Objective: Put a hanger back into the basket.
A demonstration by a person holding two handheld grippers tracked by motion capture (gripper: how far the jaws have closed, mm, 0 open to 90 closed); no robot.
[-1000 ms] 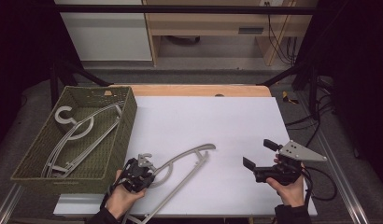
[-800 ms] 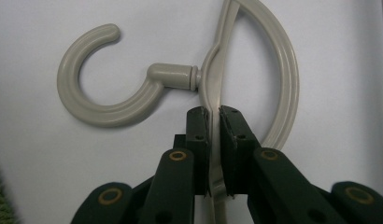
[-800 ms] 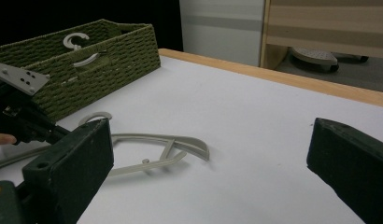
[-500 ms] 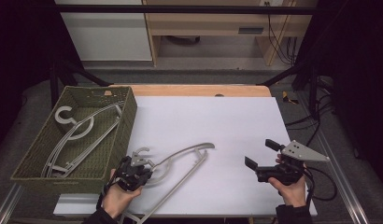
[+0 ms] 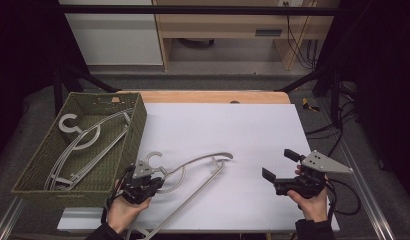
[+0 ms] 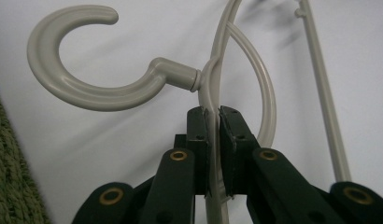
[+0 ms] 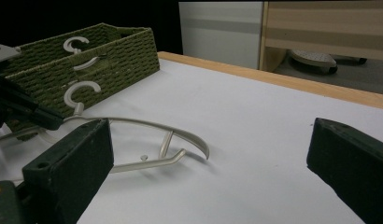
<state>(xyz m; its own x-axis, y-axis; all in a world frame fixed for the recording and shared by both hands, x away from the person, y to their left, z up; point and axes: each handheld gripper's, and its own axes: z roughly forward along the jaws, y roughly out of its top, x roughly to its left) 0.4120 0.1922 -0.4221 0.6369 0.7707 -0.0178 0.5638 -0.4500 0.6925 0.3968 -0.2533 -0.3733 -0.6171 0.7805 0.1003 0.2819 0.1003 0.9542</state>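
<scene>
Left gripper view has the left claw (image 6: pixel 213 154) clamped on the hanger (image 6: pixel 213 88) neck, its long bar running away rightward; right claw (image 5: pixel 282 165) gapes, farther off.

black gripper (image 5: pixel 279 172) with grey three-cornered plate, trailing cable, dark sleeves.

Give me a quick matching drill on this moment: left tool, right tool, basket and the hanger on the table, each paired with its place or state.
Things:
1. left tool
2. right tool
3. basket
4. hanger

States:
A. green, at the table's left edge, hangers inside
B. open, holding nothing
C. grey, lying on the white table
D. shut on the hanger just below its hook

Pairs: 1-D, 2-B, 3-A, 4-C
</scene>
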